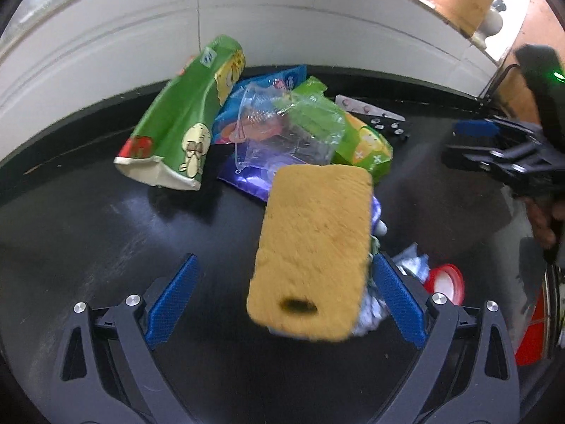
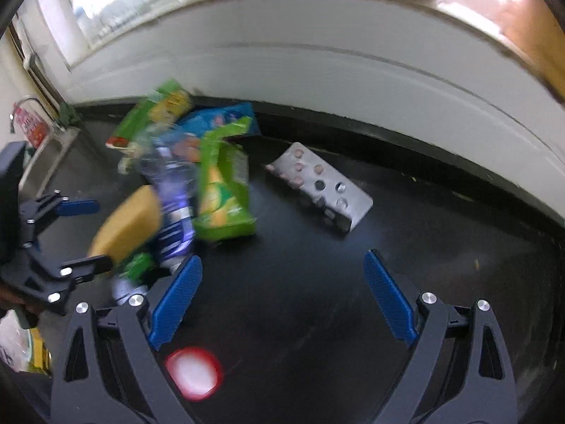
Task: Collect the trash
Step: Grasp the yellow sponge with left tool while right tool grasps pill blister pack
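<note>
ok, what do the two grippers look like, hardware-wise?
Both match: the left gripper and right gripper each have two jaws faced with textured blue pads on dark grey triangulated linkage arms, pinned with round silver bolts. Seen from the left wrist view, the right unit's black body shows a small green light.

A heap of crumpled snack wrappers (image 1: 247, 123) lies on the black counter (image 1: 88, 233), close before the white tiled wall (image 1: 141, 35). To its right, slightly apart, sits a silver blister pack of pills (image 2: 317, 183). Before the heap lies a yellow rectangular sponge (image 1: 310, 254), between the fingers of the left gripper (image 1: 286, 296). Right of the sponge sits a red-rimmed round lid (image 1: 446, 281), just beside crumpled foil (image 1: 411, 265).
</note>
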